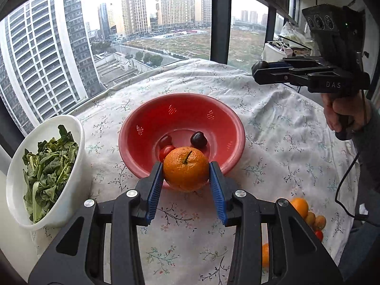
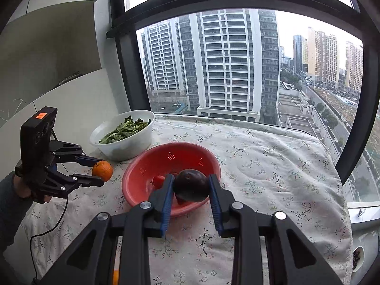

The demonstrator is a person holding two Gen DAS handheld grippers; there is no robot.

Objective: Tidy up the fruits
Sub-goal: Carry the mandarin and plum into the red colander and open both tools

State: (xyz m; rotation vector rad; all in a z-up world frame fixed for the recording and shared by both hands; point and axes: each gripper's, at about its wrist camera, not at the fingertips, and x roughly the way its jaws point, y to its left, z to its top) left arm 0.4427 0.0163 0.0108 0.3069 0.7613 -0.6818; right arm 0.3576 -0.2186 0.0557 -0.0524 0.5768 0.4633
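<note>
Both pairs of jaws are closed on fruit. Blue pads of the left gripper [image 1: 186, 169] press the two sides of an orange [image 1: 185, 168], stem upward, held in the air over the near rim of the red colander [image 1: 234, 123]. Pads of the right gripper [image 2: 191, 186] clamp a dark purple fruit [image 2: 191, 185], likewise raised above the colander's near side.

Inside the colander lie two dark cherries [image 1: 198, 139] and a small red tomato [image 1: 166, 153], all toward the near part of the basin; its far half is bare.

Just left of the colander stands a white bowl [image 1: 76, 128] of leafy greens [image 1: 48, 163], its rim close to the colander's but not clearly touching. More loose fruit [image 1: 308, 216] sits on the floral tablecloth [image 1: 273, 128] near the table's front right, behind the left gripper's finger.

Right of the colander the cloth runs wide and open to its rounded edge. Behind, the table ends right at the window [image 2: 237, 66]; the white bowl stands close to that edge, near the wall corner.
</note>
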